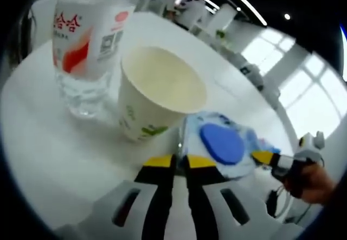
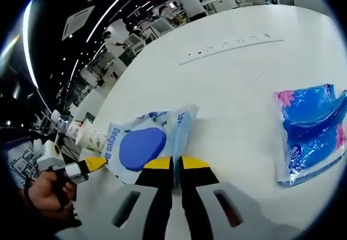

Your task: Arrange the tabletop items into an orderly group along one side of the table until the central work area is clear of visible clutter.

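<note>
A wet-wipes pack (image 1: 222,142) with a blue oval lid lies flat on the white table (image 1: 49,142). My left gripper (image 1: 180,161) is shut, its yellow tips at the pack's near edge. Just behind stand a paper cup (image 1: 157,93) and a clear water bottle (image 1: 87,45) with a red-and-white label. In the right gripper view the same wipes pack (image 2: 143,142) lies ahead of my right gripper (image 2: 177,164), also shut, tips at the pack's edge. A blue tissue pack (image 2: 314,126) lies apart on the right. Whether either gripper pinches the pack's wrapper, I cannot tell.
The right gripper (image 1: 265,157) and a hand (image 1: 309,180) come in from the right of the left gripper view. The cup (image 2: 92,137) stands beyond the wipes pack. A socket strip (image 2: 233,47) runs across the table's far part. Office desks and people lie beyond.
</note>
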`<action>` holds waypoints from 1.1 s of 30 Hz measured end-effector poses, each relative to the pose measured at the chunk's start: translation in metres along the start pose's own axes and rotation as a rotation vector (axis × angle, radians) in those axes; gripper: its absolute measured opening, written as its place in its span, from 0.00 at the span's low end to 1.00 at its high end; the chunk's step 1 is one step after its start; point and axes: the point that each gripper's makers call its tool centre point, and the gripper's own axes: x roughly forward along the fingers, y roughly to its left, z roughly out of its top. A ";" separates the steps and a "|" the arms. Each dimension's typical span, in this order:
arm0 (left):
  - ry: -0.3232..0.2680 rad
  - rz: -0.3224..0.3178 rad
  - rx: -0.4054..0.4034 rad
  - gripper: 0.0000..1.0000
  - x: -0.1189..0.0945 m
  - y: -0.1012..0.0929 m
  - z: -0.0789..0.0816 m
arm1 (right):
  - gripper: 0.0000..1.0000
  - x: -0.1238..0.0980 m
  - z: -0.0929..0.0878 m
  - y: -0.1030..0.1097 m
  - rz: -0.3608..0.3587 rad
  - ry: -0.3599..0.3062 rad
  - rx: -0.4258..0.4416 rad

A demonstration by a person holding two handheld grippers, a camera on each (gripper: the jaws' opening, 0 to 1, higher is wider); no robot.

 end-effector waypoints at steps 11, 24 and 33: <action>0.020 0.042 0.026 0.14 -0.001 0.005 0.000 | 0.13 -0.006 0.007 -0.002 -0.022 -0.024 -0.029; 0.003 0.044 0.023 0.27 -0.024 0.004 0.003 | 0.31 -0.028 0.005 0.017 -0.006 0.002 -0.197; -0.018 0.019 0.053 0.25 -0.046 -0.008 0.001 | 0.31 -0.060 0.008 0.016 -0.025 -0.042 -0.180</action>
